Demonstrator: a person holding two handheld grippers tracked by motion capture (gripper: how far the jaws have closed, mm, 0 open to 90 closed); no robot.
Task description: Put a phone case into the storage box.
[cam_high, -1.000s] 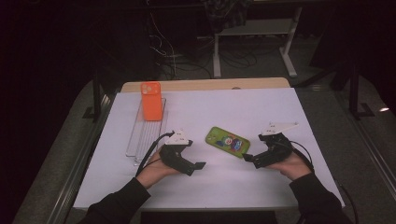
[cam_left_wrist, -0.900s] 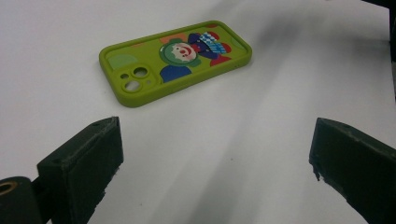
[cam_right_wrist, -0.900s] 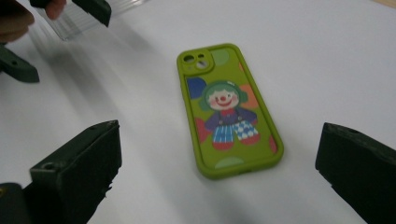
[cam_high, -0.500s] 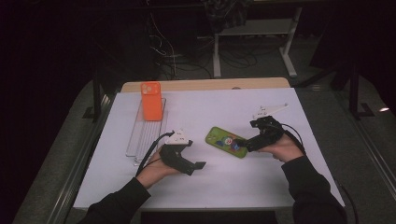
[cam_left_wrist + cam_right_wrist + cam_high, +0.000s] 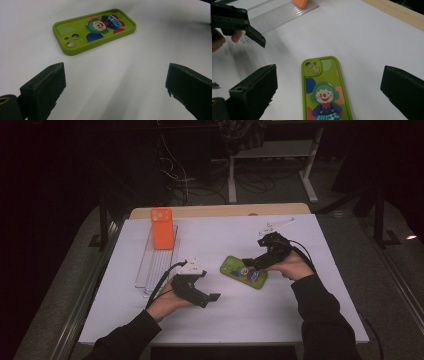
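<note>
green case (image 5: 244,272): lies flat on the white table (image 5: 310,315), back side up, clown print showing; camera cutouts at the end away from the right gripper; nothing grips it
green case, left gripper view (image 5: 94,29): ahead of the jaws, well past their tips, lying slantwise, cutout end to the left
green case, right gripper view (image 5: 325,88): straight ahead between the jaws, cutout end farthest from the camera, near end runs off the bottom edge
right gripper (image 5: 248,263): right of the green case, tips over its right part; whether they touch it, can't tell; held in the person's right hand (image 5: 292,265)
right jaws: wide apart, nothing between them but the green case's width below; one black jaw each side of the case in the right gripper view (image 5: 329,97)
left gripper (image 5: 214,297): just left of and nearer the person than the green case, apart from it, resting low at the table, held in the left hand (image 5: 167,299)
left jaws: wide apart, empty, bare table between them in the left gripper view (image 5: 115,93)
left gripper, right gripper view (image 5: 259,41): beyond the green case, to its upper left, fingertip (image 5: 237,35) on it
orange case (image 5: 161,227): well left of the green case, farther from the person, standing upright on the rack
rack (image 5: 156,265): clear ribbed plastic, left of the green case, long side running away from the person
wood edge (image 5: 225,210): far side of the table, beyond the green case
</note>
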